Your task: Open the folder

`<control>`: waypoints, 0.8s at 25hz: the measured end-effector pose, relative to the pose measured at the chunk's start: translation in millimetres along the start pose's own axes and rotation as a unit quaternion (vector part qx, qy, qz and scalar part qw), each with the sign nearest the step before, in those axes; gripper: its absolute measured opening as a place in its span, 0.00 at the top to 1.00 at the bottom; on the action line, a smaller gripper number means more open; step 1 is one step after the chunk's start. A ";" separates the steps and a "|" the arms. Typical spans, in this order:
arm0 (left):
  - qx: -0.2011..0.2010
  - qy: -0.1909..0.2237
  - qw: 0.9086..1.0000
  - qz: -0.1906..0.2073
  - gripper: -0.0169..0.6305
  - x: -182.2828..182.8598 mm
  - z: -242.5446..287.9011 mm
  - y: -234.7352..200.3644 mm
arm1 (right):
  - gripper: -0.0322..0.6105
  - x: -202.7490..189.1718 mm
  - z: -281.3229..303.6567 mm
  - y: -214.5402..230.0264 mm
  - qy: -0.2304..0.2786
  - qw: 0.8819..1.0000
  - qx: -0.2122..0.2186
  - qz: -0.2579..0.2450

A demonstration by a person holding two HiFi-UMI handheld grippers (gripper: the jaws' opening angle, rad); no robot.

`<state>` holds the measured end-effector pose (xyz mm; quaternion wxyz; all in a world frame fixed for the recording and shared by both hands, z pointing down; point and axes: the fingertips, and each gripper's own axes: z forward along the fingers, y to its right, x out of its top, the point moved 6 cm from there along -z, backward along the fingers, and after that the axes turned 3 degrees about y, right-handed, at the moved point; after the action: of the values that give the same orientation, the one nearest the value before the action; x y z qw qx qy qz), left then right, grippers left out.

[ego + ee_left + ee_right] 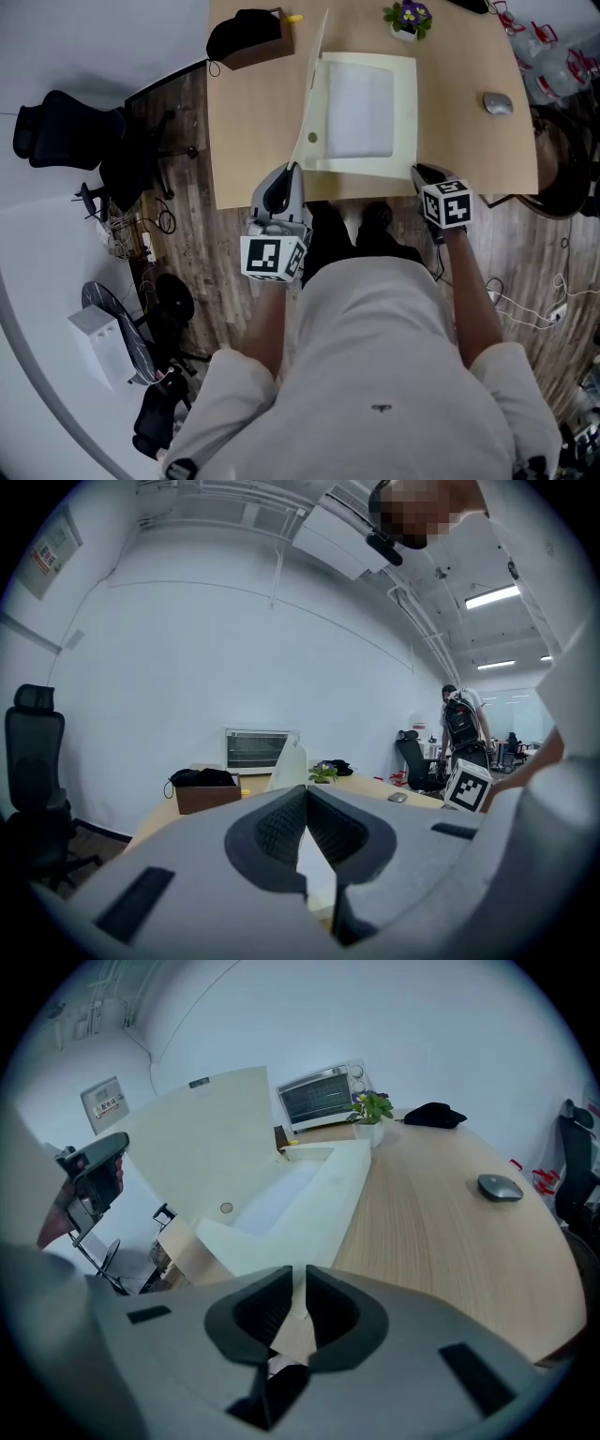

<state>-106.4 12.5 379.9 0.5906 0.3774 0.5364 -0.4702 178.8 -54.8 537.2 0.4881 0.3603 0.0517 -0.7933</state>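
While the cream folder (pixel 361 117) lies flat at the near edge of the wooden table (pixel 253 122), just in front of the person, its cover (pixel 314 89) stands lifted almost upright along the folder's left side, showing a pale inner sheet. Pinching the near lower edge of that cover is the left gripper (pixel 292 169), its jaws pressed together on the thin board, which runs between the pads. At the folder's near right corner the right gripper (pixel 418 172) points steeply down, its jaws nearly together and clamped on that corner of the bottom leaf against the table edge. Beyond the folder a small potted plant (pixel 408 17) with purple flowers stands at the far side, a computer mouse (pixel 498 104) lies well to the right, and a brown box (pixel 258 47) bearing something black sits at the far left corner. On the floor to the left stands a black office chair (pixel 56 131).
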 end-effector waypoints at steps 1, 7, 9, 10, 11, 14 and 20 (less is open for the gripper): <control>0.006 -0.003 1.000 0.001 0.97 -0.7 -1.5 -2.2 | 0.87 0.4 0.4 0.2 -0.001 1.000 0.000 0.000; 0.036 -0.013 0.999 -0.005 0.97 -6.2 -11.5 -15.9 | 0.88 3.1 2.0 0.6 -0.006 1.000 -0.006 0.004; 0.045 -0.015 0.999 -0.006 0.97 -7.4 -13.5 -21.6 | 0.88 4.5 2.0 0.6 -0.007 1.000 -0.006 0.004; 0.051 -0.017 0.999 -0.007 0.97 -8.3 -14.6 -24.7 | 0.88 4.8 1.8 0.7 -0.007 1.000 -0.007 0.004; 0.057 -0.019 0.998 -0.007 0.97 -9.7 -16.1 -28.1 | 0.88 4.9 1.6 0.6 -0.007 1.000 -0.007 0.005; 0.076 -0.028 0.997 -0.010 0.97 -15.1 -21.6 -40.1 | 0.88 4.6 1.4 -0.3 -0.009 1.000 -0.013 0.008; 0.112 -0.054 0.992 -0.024 0.97 -23.4 -27.7 -63.9 | 0.91 4.4 0.9 -3.2 -0.005 1.000 -0.027 0.013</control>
<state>-175.1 24.9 402.9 0.5613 0.4023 0.4570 -0.5606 174.5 -56.8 534.3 0.5080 0.3440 0.0662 -0.7869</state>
